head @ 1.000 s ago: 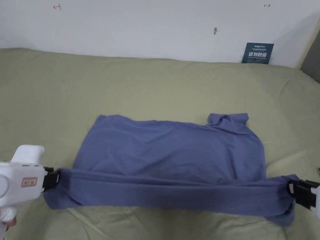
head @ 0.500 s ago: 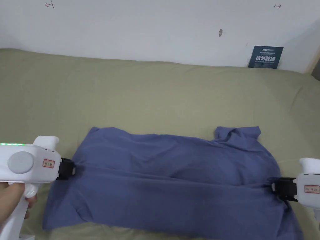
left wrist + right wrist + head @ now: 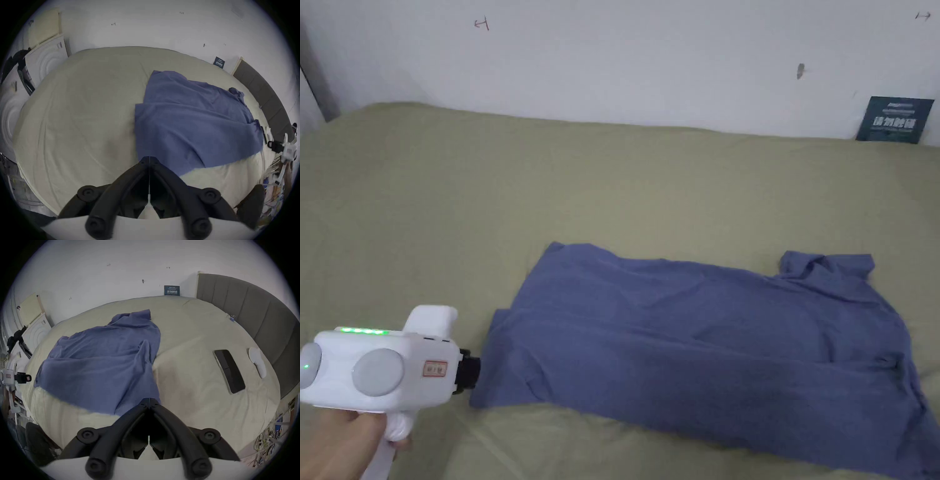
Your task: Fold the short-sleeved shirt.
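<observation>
Presently, the left tool (image 3: 474, 372), white-bodied and held in a hand (image 3: 337, 445) at the lower left of the head view, sits just beside the near left corner of the shirt (image 3: 706, 350). In the left gripper view its jaws are together, tips meeting, with no cloth between them; the tips stand at the shirt's near edge, and whether they touch it cannot be told.

Right tool (image 3: 149, 400): in the right gripper view its jaws are likewise together, tips at the near right edge of the shirt, nothing visibly clamped. Contact with the cloth cannot be confirmed. The same tool appears at the far right of the left gripper view, apart from the shirt's edge.

Shirt: blue, short-sleeved, lying spread on the bed (image 3: 612, 181), which carries an olive-green cover. A near layer is folded up over the body, its edge running across the garment's length. One sleeve (image 3: 828, 265) sticks out at the far right corner, rumpled. The cloth shows loose wrinkles and is not flat.

Further right on the bed, well apart from the shirt, lie a dark phone (image 3: 229, 371) and, beyond it, a small white object (image 3: 257, 361). A grey padded headboard (image 3: 259, 308) bounds that side. A dark card (image 3: 895, 119) leans against the white wall (image 3: 612, 56) behind the bed.
</observation>
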Demonstrator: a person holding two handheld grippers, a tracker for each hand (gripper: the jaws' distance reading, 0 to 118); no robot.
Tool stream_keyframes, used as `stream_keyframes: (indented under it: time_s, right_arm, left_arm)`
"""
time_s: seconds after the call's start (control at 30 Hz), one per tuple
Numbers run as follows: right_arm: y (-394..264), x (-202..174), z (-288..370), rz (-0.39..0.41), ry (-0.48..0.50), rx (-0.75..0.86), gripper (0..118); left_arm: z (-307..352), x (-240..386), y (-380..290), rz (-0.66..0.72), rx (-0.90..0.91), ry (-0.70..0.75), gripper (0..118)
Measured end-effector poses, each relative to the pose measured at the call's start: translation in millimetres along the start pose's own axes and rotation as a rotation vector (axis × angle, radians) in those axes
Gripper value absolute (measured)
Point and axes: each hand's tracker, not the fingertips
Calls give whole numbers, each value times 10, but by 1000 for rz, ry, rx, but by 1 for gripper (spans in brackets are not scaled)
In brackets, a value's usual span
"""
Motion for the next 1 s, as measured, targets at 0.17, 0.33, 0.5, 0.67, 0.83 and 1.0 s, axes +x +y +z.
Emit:
stream_keyframes:
  time_s: [0.17, 0.33, 0.5, 0.67, 0.83, 1.0]
  right_arm:
    - [-4, -248, 205, -29, 16, -30, 0]
    - [-16, -94, 25, -33, 37, -62, 0]
    - [34, -92, -79, -18, 60, -67, 90]
    - [119, -199, -221, 2, 63, -106, 107]
    - [66, -137, -425, -15, 5, -115, 3]
    - [82, -30, -60, -17, 30, -86, 3]
  left_arm:
    - [-266, 129, -37, 8, -44, 21, 118]
    - [-480, 274, -32, 5, -112, 66, 117]
    - [-324, 347, -4, -41, -64, 65, 13]
    - [-315, 353, 31, -40, -79, 45, 13]
    - [-272, 366, 38, -58, -79, 47, 13]
    - [-81, 354, 61, -82, -58, 56, 12]
